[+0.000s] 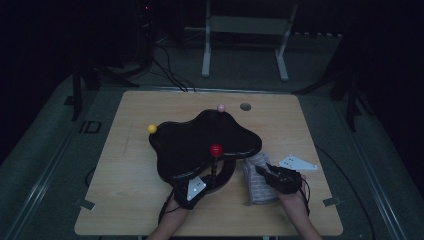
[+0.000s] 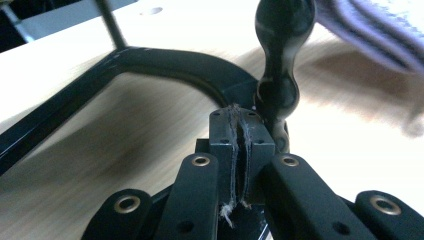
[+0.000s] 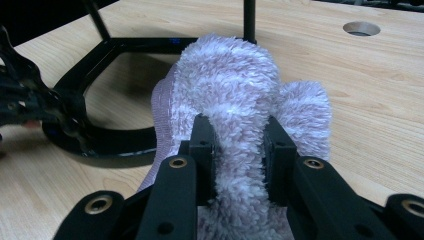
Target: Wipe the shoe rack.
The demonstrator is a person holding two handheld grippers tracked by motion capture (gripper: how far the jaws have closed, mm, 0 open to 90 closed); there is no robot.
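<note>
A glossy black cloud-shaped board (image 1: 200,137) stands on thin legs over a black ring base (image 2: 150,57) on the wooden table (image 1: 135,200). Yellow (image 1: 152,128), pink (image 1: 221,107) and red (image 1: 216,149) balls sit at its edge. The red ball tops a black turned post (image 2: 280,60). My left gripper (image 1: 205,181) (image 2: 239,120) is shut with nothing between its pads, its tips just beside the foot of that post. My right gripper (image 1: 262,171) (image 3: 239,132) is shut on a fluffy lilac cloth (image 3: 230,90) (image 1: 257,187), which lies to the right of the base.
A round hole (image 1: 245,106) (image 3: 361,28) is cut in the table near its far edge. Beyond the table, a white frame stand (image 1: 245,30) and cables (image 1: 170,70) are on the dark floor. Bare wood lies to the left of the board.
</note>
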